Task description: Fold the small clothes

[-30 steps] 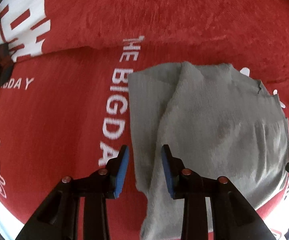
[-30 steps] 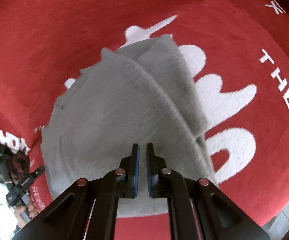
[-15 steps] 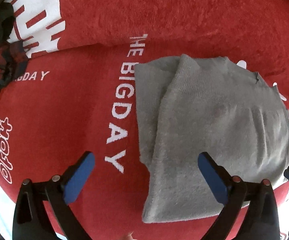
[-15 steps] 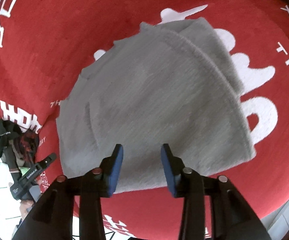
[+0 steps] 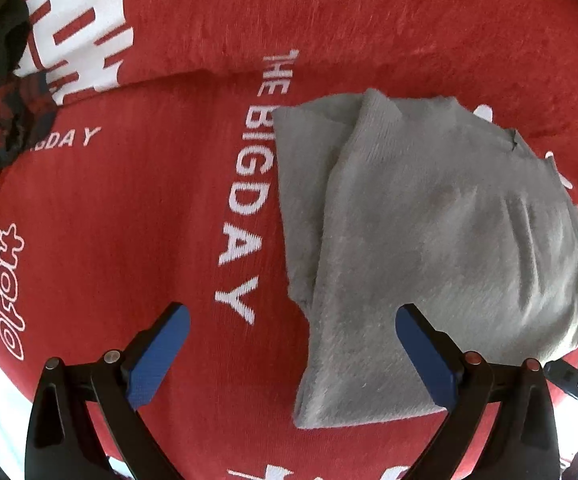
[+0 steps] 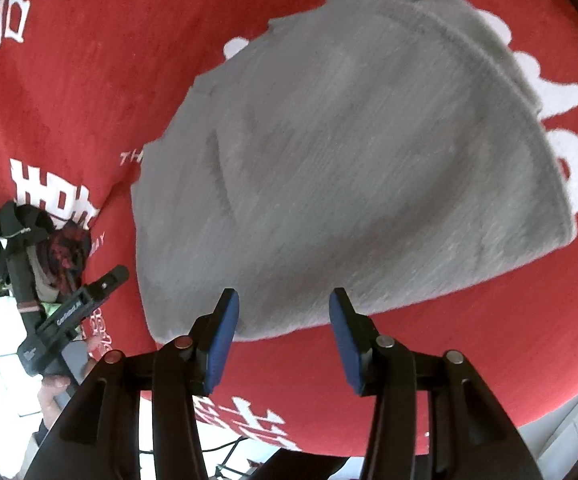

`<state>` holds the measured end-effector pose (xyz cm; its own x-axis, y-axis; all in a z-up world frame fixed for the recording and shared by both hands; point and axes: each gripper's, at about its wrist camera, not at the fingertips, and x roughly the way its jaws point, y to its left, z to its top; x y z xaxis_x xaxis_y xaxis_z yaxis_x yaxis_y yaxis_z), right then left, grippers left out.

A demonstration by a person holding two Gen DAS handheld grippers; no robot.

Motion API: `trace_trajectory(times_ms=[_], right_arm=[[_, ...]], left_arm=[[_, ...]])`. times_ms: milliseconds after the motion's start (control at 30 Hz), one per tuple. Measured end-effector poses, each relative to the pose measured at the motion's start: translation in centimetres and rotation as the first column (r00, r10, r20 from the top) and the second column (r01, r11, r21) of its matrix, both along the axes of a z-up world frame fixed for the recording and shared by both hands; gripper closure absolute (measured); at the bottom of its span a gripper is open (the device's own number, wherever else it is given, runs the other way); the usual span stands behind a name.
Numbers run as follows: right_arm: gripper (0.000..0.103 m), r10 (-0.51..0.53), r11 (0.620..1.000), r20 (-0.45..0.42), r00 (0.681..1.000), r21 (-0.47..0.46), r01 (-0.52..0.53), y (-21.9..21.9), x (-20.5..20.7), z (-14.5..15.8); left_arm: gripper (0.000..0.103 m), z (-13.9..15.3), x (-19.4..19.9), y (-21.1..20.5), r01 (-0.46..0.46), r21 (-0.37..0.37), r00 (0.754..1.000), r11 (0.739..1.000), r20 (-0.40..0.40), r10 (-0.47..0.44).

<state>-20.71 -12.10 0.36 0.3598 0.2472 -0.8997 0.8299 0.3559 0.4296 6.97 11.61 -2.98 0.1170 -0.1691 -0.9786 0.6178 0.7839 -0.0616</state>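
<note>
- Grey garment (image 5: 429, 232) lies folded on the red printed cloth (image 5: 129, 208), layers stacked, a narrow under-layer showing along its left edge.
- Far left: dark bundle of other clothes (image 5: 1, 120) at the cloth's edge, well apart; likely still to fold.
- Left tongs (image 5: 293, 328) stand at their widest above the garment's near-left corner, holding nothing.
- Right tongs (image 6: 283, 320) hang over the near hem, jaws opening, nothing gripped between them.
- Judgement: this piece looks finished or nearly so; some smoothing may remain.
</note>
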Motion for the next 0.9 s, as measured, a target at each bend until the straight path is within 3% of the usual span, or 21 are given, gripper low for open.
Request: trace_trajectory(times_ms=[333, 567, 700, 900], right_arm=[[0.052, -0.062, 0.989, 0.051, 0.997, 0.136, 0.054, 3.4, 1.0, -2.5], [0.049, -0.153, 0.956, 0.123, 0.981, 0.269, 0.115, 5.7, 1.8, -5.1], [0.049, -0.236, 0.931, 0.160, 0.959, 0.321, 0.175, 6.4, 2.1, -6.7], [0.049, -0.367, 0.892, 0.231, 0.901, 0.362, 0.270, 7.4, 3.1, -8.0]], left_arm=[[0.000, -1.3, 1.1, 2.3, -0.046, -0.015, 0.992, 0.999, -0.118, 0.044], [0.000, -2.0, 2.4, 3.5, -0.080, -0.033, 0.984, 0.996, -0.163, 0.073], [0.000, -2.2, 2.8, 3.5, -0.085, -0.080, 0.979, 0.993, -0.192, 0.068], [0.000, -2.3, 3.1, 2.7, -0.083, -0.170, 0.969, 0.982, -0.243, 0.040]])
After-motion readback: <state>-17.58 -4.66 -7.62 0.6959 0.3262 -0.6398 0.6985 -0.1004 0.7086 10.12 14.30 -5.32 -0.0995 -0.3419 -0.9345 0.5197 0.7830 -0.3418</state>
